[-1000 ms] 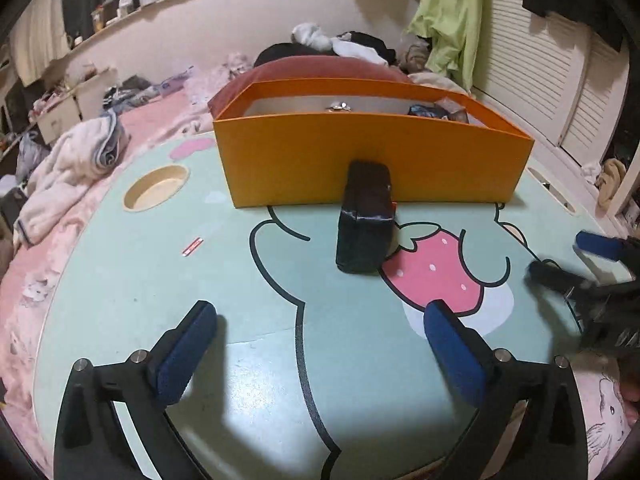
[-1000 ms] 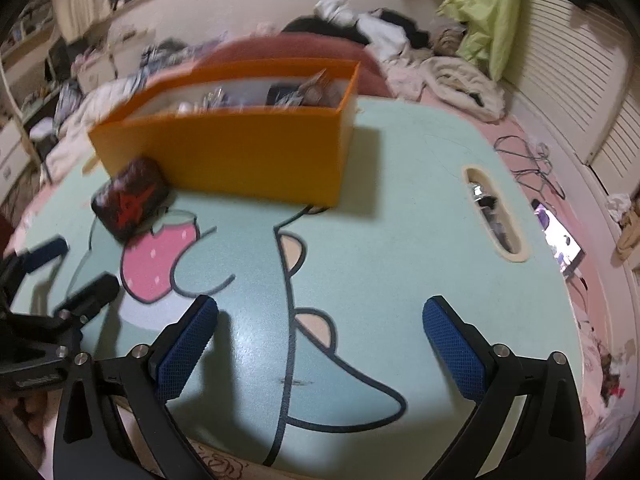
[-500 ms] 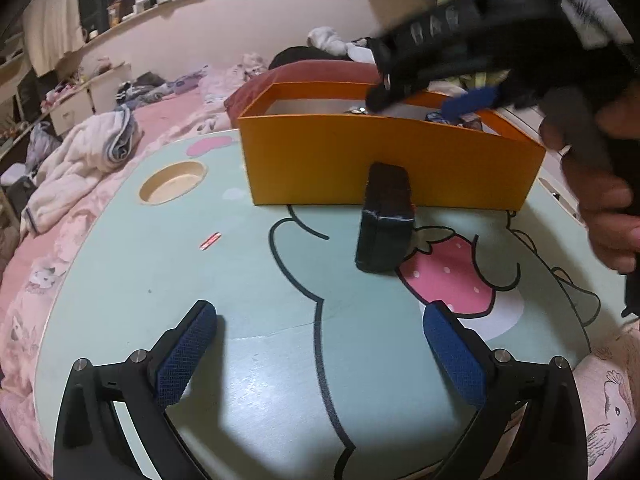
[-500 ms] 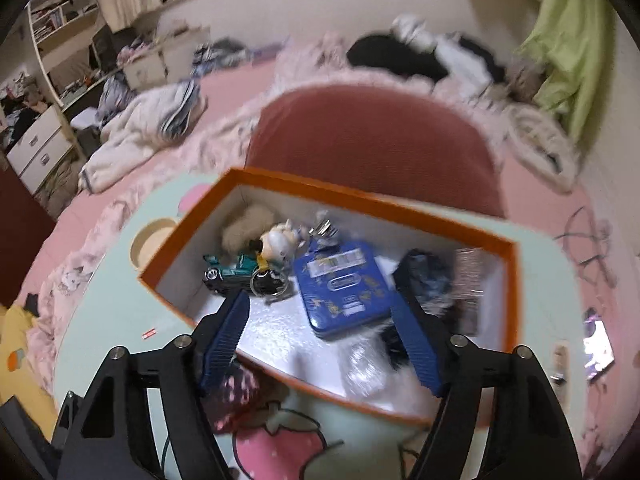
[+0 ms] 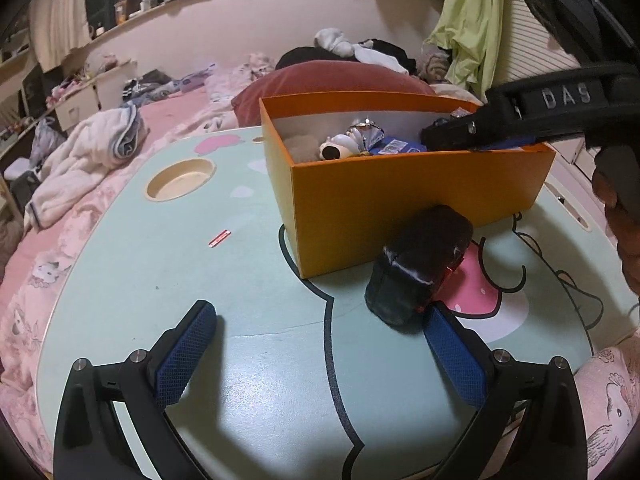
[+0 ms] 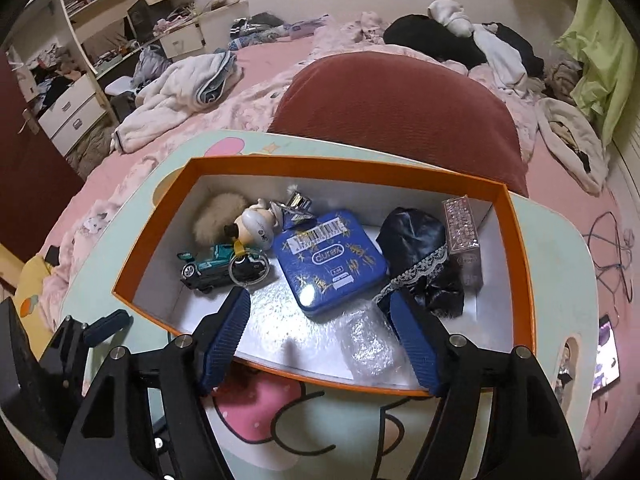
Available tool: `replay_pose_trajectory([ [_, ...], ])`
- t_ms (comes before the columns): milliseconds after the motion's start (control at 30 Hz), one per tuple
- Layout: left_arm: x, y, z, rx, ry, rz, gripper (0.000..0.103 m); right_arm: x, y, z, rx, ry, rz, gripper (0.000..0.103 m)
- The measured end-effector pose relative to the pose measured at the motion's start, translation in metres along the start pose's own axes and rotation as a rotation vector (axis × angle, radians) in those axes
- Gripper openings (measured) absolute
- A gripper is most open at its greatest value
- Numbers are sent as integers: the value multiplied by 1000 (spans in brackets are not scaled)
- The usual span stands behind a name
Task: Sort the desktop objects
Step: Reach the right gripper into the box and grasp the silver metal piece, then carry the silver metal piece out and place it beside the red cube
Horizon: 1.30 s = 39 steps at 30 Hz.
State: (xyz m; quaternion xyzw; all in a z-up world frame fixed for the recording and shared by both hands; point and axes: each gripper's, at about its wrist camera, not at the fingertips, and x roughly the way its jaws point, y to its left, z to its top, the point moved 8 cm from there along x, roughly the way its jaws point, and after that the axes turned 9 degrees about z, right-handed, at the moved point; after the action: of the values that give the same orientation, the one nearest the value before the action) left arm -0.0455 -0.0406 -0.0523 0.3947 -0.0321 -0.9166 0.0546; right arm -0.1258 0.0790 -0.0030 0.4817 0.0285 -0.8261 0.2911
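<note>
An orange box (image 5: 400, 196) stands on the mint cartoon table (image 5: 200, 264). In the right wrist view the box (image 6: 144, 240) holds a blue tin (image 6: 330, 260), a toy car (image 6: 208, 268), a small figure (image 6: 256, 224), dark lace cloth (image 6: 416, 248) and a clear bag (image 6: 372, 344). A black pouch (image 5: 420, 264) lies on the table against the box front. My left gripper (image 5: 320, 356) is open and empty, just short of the pouch. My right gripper (image 6: 320, 336) is open and empty, hovering over the box's near wall, above the tin and bag.
A round cup hole (image 5: 180, 180) is in the table's far left. A small red strip (image 5: 219, 239) lies left of the box. A dark red cushion (image 6: 396, 120) sits behind the box. Bedding and clothes surround the table.
My right gripper rose from the table and moved over the orange box, looking down into it. My left gripper moved left and closer to the pouch.
</note>
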Motion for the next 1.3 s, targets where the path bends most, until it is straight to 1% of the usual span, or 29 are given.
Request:
replay_pose_trajectory([
  [67,0,0,0,0,0,0,103,-10,-1,12,11,-60,-22,73],
  [133,0,0,0,0,0,0,103,-23,-3,30,33,-125,-12,73],
  [200,0,0,0,0,0,0,103,-26,-6,45,69,-135,-6,73],
  [233,0,-1,0,-1,0,0,103,-22,-6,51,83,-119,-4,70],
  [267,0,-1,0,-1,0,0,103,-16,-5,54,91,-97,2,64],
  [300,0,-1,1,-1,0,0,103,-7,-4,56,96,-65,12,61],
  [367,0,-1,1,-1,0,1,103,15,-2,57,111,3,25,50],
  [400,0,-1,1,-1,-1,1,103,29,0,57,127,40,28,47],
  [433,0,-1,1,-2,-1,0,103,36,0,54,135,56,30,45],
  [600,0,-1,1,-2,-1,0,103,67,-2,51,186,104,25,45],
  [633,0,-1,1,-2,-2,0,103,67,-3,53,175,94,11,42],
  [667,-1,-1,1,-3,-1,0,103,68,-2,55,161,96,-7,35],
  [700,-1,-1,2,-2,-2,0,103,69,-1,55,148,100,-20,33],
  [767,-1,-1,2,-3,-1,1,103,68,1,53,138,95,-16,33],
  [833,-1,-1,2,-3,-2,0,103,58,1,53,136,51,-16,33],
  [867,-1,-1,2,-3,-2,0,103,50,2,53,132,16,-10,33],
  [967,-1,-2,2,-3,-2,1,103,8,9,49,118,-123,27,33],
  [1033,-1,-2,2,-3,-2,1,103,-23,17,40,107,-194,79,33],
  [1100,-1,-1,2,-3,-2,0,103,-45,25,24,85,-210,119,33],
  [1133,-1,-1,2,-4,-2,0,103,-54,29,12,64,-207,125,33],
  [1200,-1,-1,3,-3,-2,0,103,-64,33,-14,30,-195,121,33],
  [1267,-1,-1,3,-3,-2,0,103,-61,35,-32,17,-164,107,33],
  [1300,-1,-1,3,-2,-1,1,103,-56,34,-41,7,-149,87,33],
])
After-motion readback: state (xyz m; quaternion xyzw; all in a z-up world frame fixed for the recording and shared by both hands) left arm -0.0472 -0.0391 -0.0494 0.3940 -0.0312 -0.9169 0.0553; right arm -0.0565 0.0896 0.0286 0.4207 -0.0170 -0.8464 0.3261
